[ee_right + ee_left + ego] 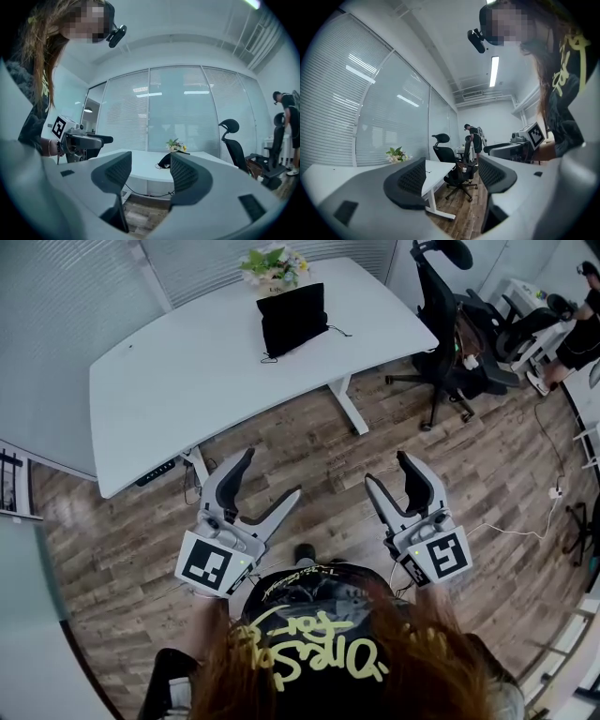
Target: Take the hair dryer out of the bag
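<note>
Both grippers empty, well short of the black bag (292,318).
The bag stands upright at the far side of the white table (187,381), just in front of the flowers (274,265). The left gripper (272,474) and the right gripper (386,468) hover over the wooden floor (450,474) on the near side, jaws spread, nothing between them.

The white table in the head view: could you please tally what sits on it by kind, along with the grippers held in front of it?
Black bag: 1
Flower bunch: 1
Grippers: 2, the left gripper and the right gripper
Total: 4
</note>
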`<action>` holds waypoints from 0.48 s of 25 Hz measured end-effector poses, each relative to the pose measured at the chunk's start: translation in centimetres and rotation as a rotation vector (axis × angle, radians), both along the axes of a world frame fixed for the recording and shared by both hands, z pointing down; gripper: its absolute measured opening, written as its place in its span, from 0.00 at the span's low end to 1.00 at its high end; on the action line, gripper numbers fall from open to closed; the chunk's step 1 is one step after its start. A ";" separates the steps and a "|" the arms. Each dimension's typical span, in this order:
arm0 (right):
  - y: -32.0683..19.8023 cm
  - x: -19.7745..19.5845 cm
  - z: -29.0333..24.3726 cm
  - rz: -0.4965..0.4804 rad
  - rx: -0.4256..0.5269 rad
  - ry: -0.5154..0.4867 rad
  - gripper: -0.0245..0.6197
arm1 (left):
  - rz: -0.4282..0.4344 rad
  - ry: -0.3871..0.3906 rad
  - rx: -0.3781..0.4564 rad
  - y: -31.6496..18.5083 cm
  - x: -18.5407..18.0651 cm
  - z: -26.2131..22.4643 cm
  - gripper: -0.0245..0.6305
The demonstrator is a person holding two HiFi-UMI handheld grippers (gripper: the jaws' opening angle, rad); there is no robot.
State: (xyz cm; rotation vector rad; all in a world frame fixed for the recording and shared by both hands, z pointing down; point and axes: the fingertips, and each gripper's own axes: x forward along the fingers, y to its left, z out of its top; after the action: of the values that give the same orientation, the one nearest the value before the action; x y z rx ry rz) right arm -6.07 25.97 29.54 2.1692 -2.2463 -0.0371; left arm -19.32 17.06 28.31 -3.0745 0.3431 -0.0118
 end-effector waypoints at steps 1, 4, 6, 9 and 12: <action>-0.2 -0.1 -0.2 -0.003 0.003 -0.002 0.41 | -0.007 0.001 0.003 -0.3 -0.2 -0.1 0.56; -1.1 -0.9 -0.7 -0.016 0.015 0.003 0.41 | -0.022 0.013 0.008 -1.1 -0.8 -0.5 0.55; -1.6 -1.6 -0.9 -0.020 0.020 0.009 0.41 | -0.021 0.011 0.008 -1.4 -1.2 -0.4 0.55; -2.2 -2.4 -0.8 -0.018 0.021 0.010 0.41 | -0.010 0.002 -0.008 -1.9 -1.9 0.1 0.55; -2.6 -2.6 -0.6 -0.008 0.016 0.017 0.41 | 0.000 -0.013 -0.023 -2.5 -2.2 1.0 0.54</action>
State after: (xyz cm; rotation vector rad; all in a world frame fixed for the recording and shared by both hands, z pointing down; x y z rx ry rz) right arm -8.71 23.33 28.93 2.1588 -2.2537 -0.0732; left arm -21.52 14.52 29.34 -3.0953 0.3448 -0.0361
